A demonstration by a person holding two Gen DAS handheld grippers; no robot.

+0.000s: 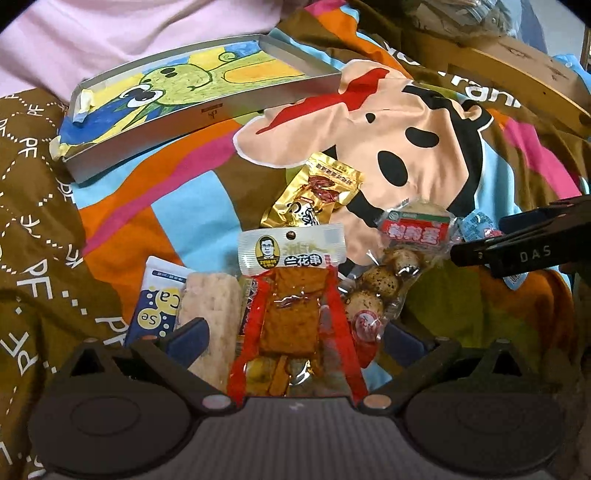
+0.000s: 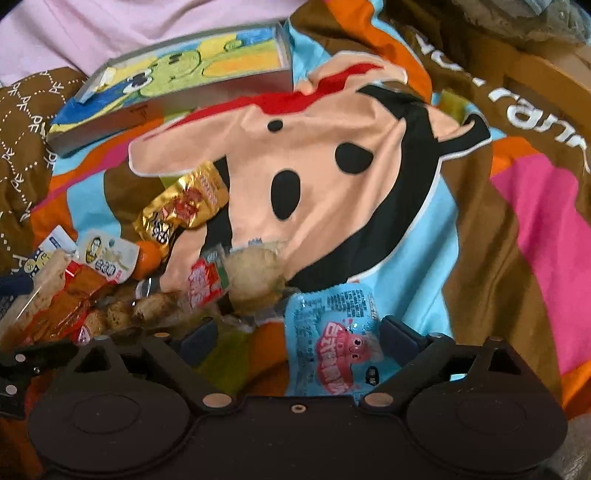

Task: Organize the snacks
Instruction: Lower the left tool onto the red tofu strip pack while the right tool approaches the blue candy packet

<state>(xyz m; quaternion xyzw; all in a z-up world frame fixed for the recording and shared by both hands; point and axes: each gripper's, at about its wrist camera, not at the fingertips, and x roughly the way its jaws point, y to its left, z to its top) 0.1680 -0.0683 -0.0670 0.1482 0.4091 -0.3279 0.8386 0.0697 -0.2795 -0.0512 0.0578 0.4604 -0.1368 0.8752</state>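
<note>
A pile of snack packets lies on a colourful cartoon cloth. My left gripper (image 1: 295,338) is open, and a red-and-orange tofu packet (image 1: 288,295) lies between its fingers without being pinched. A pale bar (image 1: 210,310) and a blue-yellow packet (image 1: 159,299) sit by its left finger. A quail-egg packet (image 1: 384,280) sits to the right and a gold packet (image 1: 314,195) beyond. My right gripper (image 2: 301,339) is open around a light-blue packet (image 2: 332,347), which lies near its right finger. A silver tray (image 1: 207,114) with a cartoon-printed floor holds nothing at the far left.
The right gripper (image 1: 517,247) reaches in at the right edge of the left wrist view. A pink cloth (image 1: 110,29) lies behind the tray, and a wooden frame (image 1: 517,70) stands at the far right. The cartoon cloth (image 2: 517,221) is wrinkled.
</note>
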